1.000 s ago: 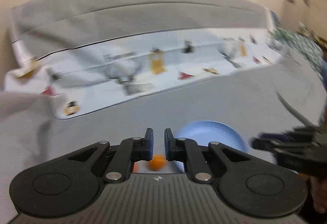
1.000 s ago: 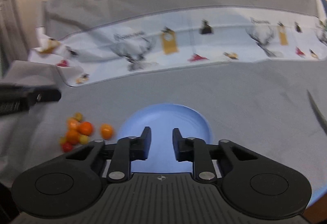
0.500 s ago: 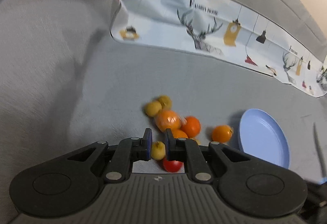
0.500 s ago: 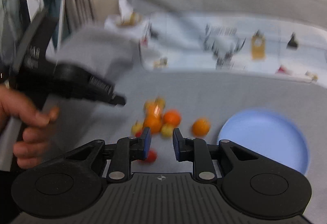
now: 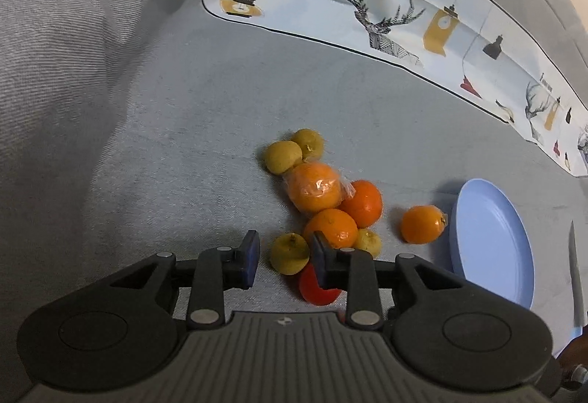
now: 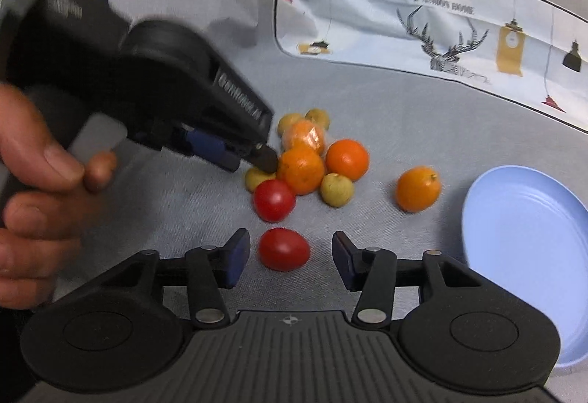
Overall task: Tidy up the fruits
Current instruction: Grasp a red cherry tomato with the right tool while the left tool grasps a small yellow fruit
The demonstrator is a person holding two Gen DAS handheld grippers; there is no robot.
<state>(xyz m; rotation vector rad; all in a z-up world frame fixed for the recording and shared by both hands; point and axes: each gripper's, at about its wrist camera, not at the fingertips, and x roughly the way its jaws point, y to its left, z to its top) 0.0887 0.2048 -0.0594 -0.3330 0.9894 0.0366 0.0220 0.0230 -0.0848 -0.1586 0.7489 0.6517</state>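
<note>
The right gripper (image 6: pixel 290 256) is opening its jaws around the nearest red tomato (image 6: pixel 284 249), lying crosswise between them, while the left gripper (image 5: pixel 283 256) is opening over a yellow-green fruit (image 5: pixel 289 253).

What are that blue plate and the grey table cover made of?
The blue plate looks like smooth plastic: uniform colour, a soft sheen, moulded rings. The grey cover seems woven fabric: a matte, fine-ribbed texture with folds, though I cannot tell the fibre.

Red tomato (image 6: pixel 283 249) between the opening right hand-held gripper (image 6: pixel 290 257) jaws, untouched
</note>
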